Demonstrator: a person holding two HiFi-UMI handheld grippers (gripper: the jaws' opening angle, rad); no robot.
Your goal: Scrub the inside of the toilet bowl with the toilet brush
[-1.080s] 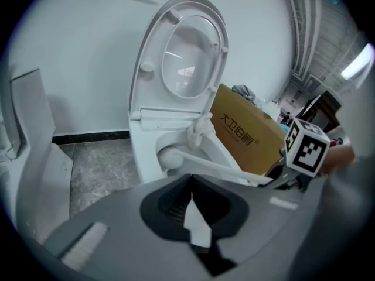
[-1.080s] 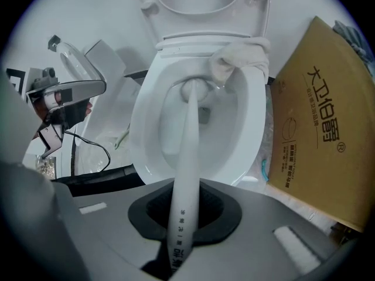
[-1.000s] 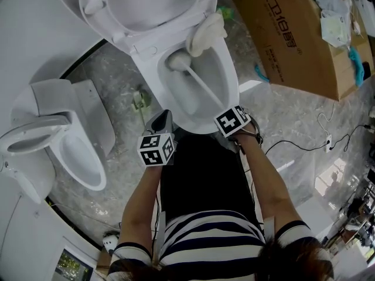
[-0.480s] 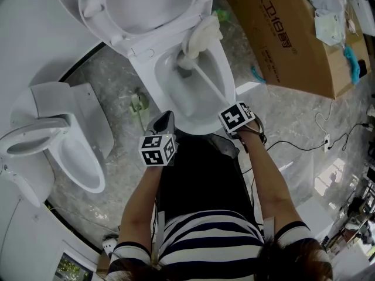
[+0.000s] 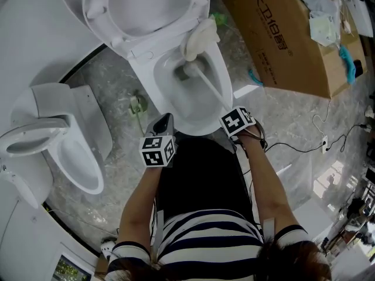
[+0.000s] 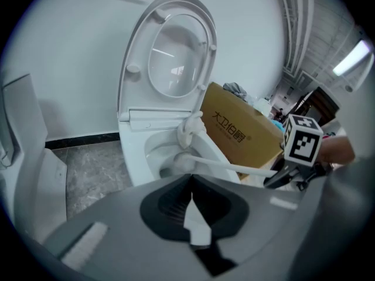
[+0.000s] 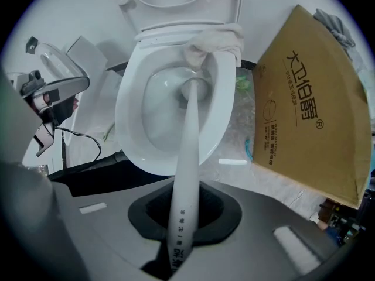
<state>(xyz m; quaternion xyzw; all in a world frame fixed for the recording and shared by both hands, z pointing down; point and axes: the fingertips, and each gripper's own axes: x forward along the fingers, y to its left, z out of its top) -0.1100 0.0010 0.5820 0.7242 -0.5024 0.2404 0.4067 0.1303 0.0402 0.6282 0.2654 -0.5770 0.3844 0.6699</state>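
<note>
Gripping the white handle of the toilet brush (image 7: 186,157), the right gripper (image 7: 181,215) had its jaws clenched round the near end of the shaft, with printed characters showing on the handle at the pads. The brush ran away from it into the toilet bowl (image 5: 225,84). Its head sat low against the far inner wall, close under a cream cloth (image 5: 200,35) draped over the far right part of the rim. The seat and lid (image 5: 146,4) stood raised behind the bowl.

The left gripper (image 6: 190,212) hung by the bowl's near left edge, apart from it, its jaws pressed together with nothing between them. Seen from its own camera, the brush crossed the bowl from right to left, and the right gripper's marker cube (image 6: 303,140) showed at the right.

A large cardboard box (image 5: 287,34) printed with blue characters lay on the grey marbled floor (image 5: 117,78) to the right of the toilet. A second white toilet (image 5: 70,151) stood at the left, well apart from the first. A thin black cable (image 5: 304,148) trailed across the floor at the right. The person wore a striped top (image 5: 205,239).
</note>
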